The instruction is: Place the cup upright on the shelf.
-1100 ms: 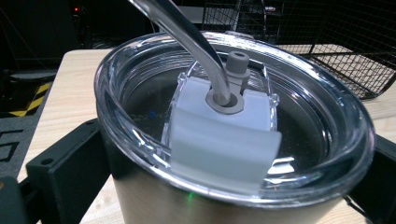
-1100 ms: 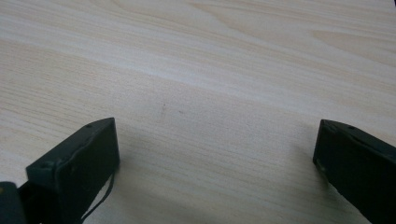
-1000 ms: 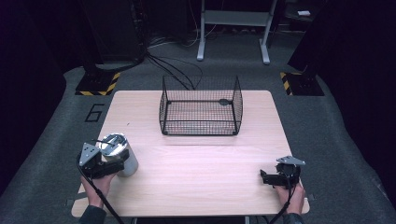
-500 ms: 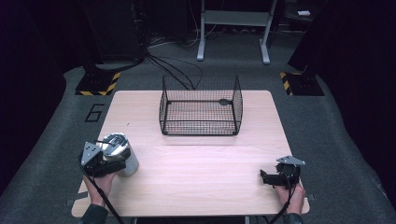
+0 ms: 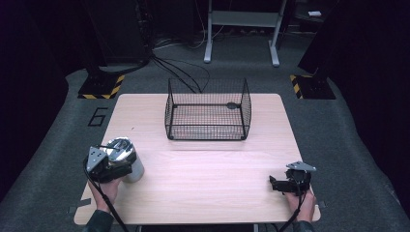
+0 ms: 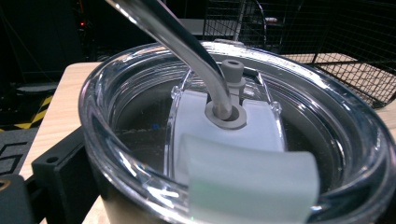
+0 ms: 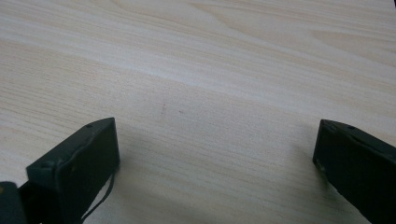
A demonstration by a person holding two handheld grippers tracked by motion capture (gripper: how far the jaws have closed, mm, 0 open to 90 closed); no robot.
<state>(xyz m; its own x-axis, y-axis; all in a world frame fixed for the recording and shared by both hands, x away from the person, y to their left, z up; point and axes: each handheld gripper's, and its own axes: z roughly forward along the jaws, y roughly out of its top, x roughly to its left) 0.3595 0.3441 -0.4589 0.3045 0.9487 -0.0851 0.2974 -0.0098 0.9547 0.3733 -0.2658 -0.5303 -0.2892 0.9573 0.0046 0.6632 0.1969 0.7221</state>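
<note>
in the high view the left gripper (image 5: 118, 162) sat at the near left of the table (image 5: 208, 179), its jaws clamped around a steel tumbler (image 5: 126, 162) that looked upright. the wire basket (image 5: 208, 110) stood well apart from it, at the middle far side. the right gripper (image 5: 280, 183) rested low at the near right, holding nothing.

in the left gripper view the tumbler's clear lid (image 6: 243, 140) pressed close to the camera, with a clear straw (image 6: 187, 51) rising through the grey grommet (image 6: 225, 114) and the basket mesh (image 6: 345, 51) beyond. one black jaw hugged the wall at lower left.

in the right gripper view the two jaws stood wide apart over bare wood (image 7: 210, 70).

the step in hand seemed to be the grasp before carrying. the next move likely called for a level lift, then a clear pass over the basket rim
</note>
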